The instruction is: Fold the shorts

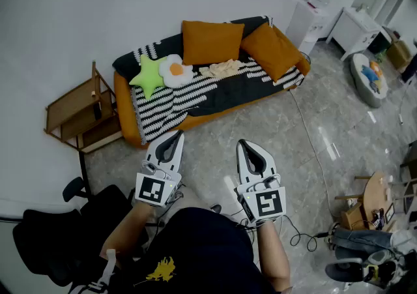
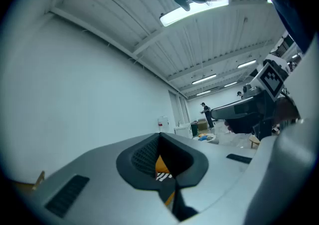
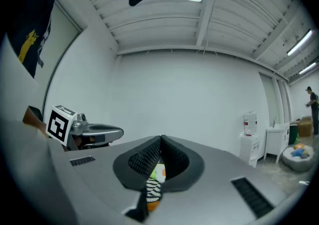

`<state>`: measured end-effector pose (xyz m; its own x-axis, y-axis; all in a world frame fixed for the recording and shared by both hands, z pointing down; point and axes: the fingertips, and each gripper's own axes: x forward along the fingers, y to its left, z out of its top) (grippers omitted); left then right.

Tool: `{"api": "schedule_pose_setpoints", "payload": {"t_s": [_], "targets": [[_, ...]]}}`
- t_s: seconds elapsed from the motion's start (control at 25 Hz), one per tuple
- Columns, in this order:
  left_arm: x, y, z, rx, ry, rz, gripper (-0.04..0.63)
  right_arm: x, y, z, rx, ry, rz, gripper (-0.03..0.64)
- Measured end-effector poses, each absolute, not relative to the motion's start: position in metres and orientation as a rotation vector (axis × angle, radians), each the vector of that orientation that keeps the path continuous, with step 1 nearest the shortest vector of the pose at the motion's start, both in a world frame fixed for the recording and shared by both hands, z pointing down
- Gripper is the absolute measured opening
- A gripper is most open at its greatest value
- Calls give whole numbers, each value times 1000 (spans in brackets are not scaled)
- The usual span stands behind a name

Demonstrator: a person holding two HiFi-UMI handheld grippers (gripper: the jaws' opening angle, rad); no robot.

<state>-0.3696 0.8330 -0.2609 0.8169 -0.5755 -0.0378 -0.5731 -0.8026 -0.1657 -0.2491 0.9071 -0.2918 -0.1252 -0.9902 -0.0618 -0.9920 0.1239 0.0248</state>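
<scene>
Striped sofa (image 1: 195, 100) beyond left tongs (image 1: 174, 137) and right tongs (image 1: 246, 147), both closed, empty; shorts (image 1: 223, 68) indistinct.

- an orange sofa (image 1: 124, 131) stands by the white wall, with a stripy black and white blanket (image 1: 195, 94) on it.
- a flat orange cushion (image 1: 212, 42) and a tilted orange cushion (image 1: 270, 48) lean on the sofa's back.
- a green star pillow (image 1: 148, 75) and a fried egg pillow (image 1: 176, 71) touch near the sofa's left end.
- a pale crumpled cloth (image 1: 221, 68) lies on the sofa's seat, beside the egg pillow.
- a wooden shelf (image 1: 81, 113) stands just beside the sofa's left end.
- the left gripper (image 1: 172, 137) and right gripper (image 1: 246, 147) are in front of the sofa, over the floor, jaws together.
</scene>
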Motion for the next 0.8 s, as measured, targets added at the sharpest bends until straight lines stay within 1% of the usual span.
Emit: {"api": "schedule_pose_setpoints", "payload": {"t_s": [0.16, 0.48, 0.8], "targets": [[-363, 847, -280, -2871, 884, 72, 12, -244, 911, -297, -2083, 2302, 115, 14], [-354, 848, -280, -2846, 871, 46, 14, -239, 919, -296, -2154, 2291, 191, 15], [-350, 855, -287, -2784, 960, 124, 14, -227, 925, -282, -2220, 2298, 154, 17]]}}
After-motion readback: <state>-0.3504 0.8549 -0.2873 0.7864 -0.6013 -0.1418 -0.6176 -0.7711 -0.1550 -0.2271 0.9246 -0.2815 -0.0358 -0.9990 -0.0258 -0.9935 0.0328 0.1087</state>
